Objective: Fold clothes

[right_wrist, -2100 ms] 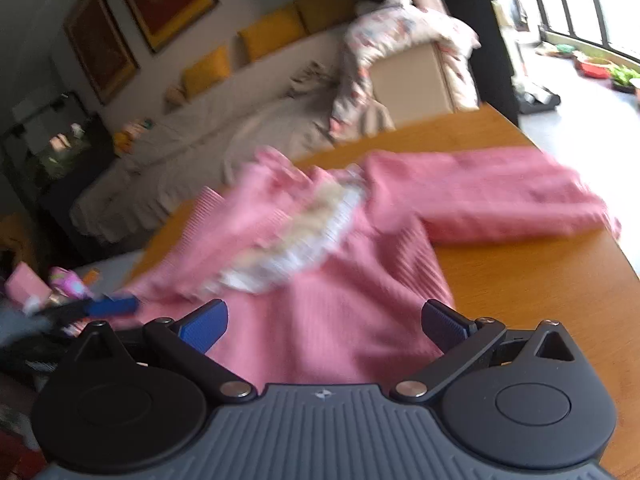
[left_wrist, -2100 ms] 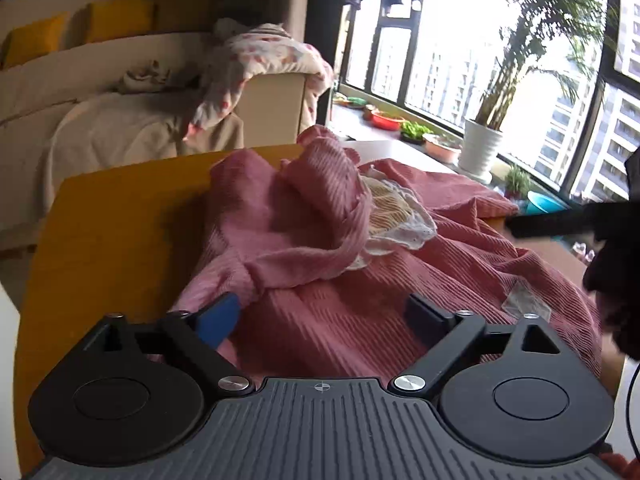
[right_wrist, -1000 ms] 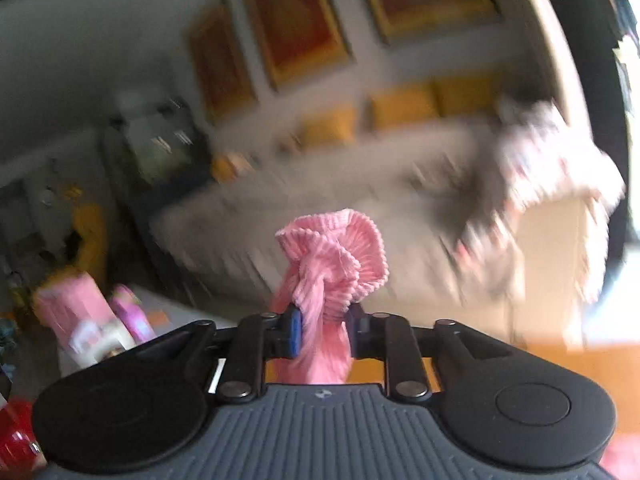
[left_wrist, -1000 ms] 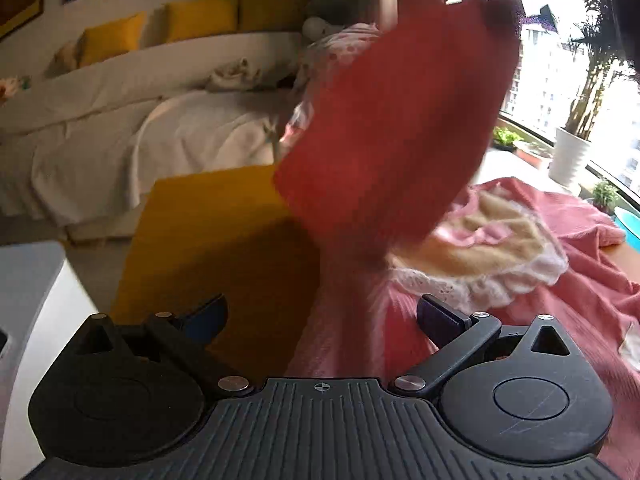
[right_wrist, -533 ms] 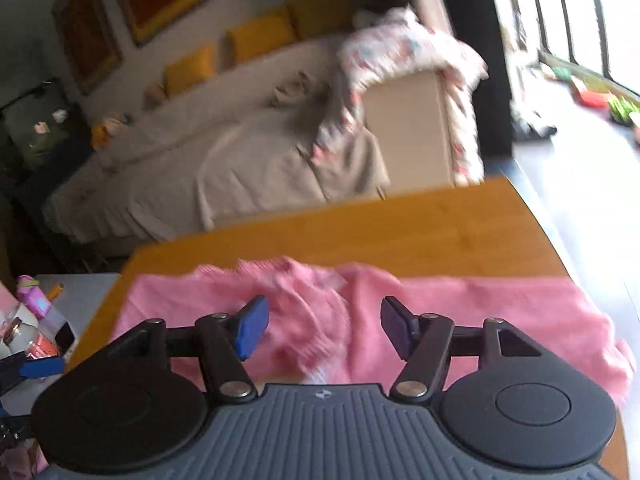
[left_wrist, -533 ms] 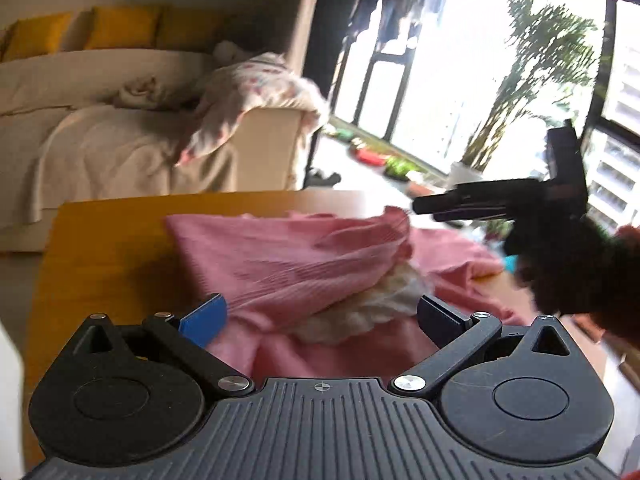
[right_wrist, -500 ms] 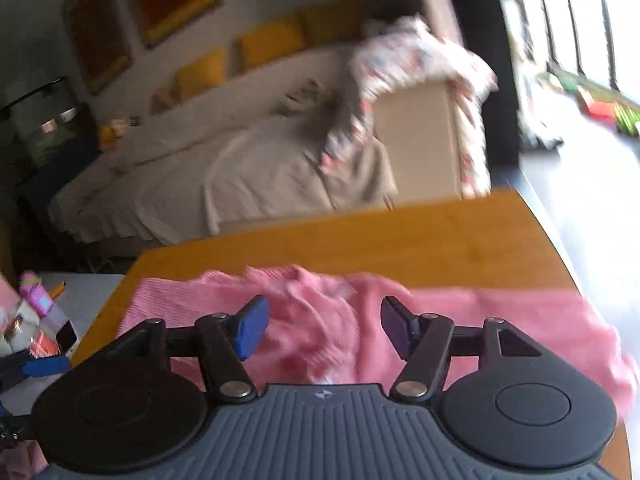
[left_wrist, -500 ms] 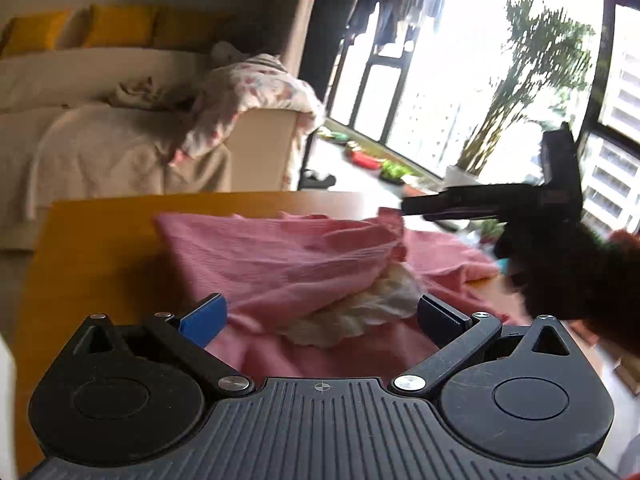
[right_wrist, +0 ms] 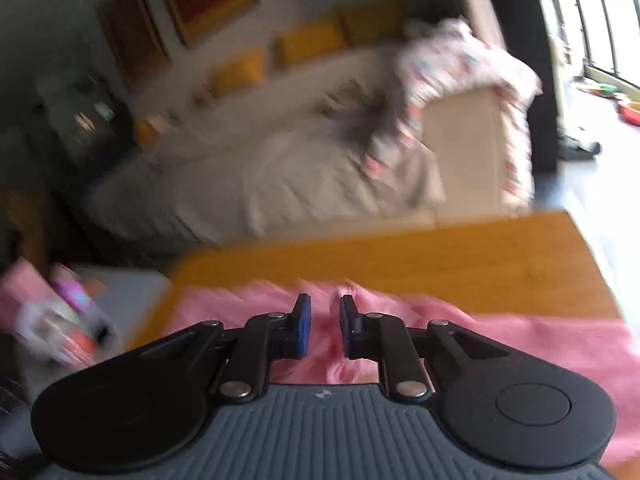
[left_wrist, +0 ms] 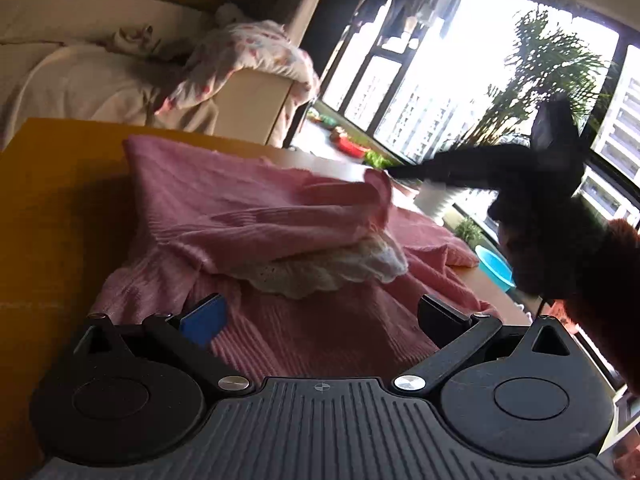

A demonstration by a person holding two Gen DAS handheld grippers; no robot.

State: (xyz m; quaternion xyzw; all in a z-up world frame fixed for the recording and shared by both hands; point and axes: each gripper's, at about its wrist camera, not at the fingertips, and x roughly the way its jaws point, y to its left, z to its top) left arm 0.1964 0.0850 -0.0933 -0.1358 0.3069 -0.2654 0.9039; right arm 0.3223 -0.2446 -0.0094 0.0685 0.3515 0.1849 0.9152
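Left wrist view: the pink ribbed knit garment with a white lace collar (left_wrist: 256, 216) lies bunched on the yellow wooden table (left_wrist: 52, 208), just ahead of the left tongs (left_wrist: 320, 316), whose jaws stand wide and empty. The right tongs (right_wrist: 322, 326) are closing narrowly over a pink fold; contact is blurred. Judged step: pinching a sleeve edge. Next, that fold needs a firm hold.
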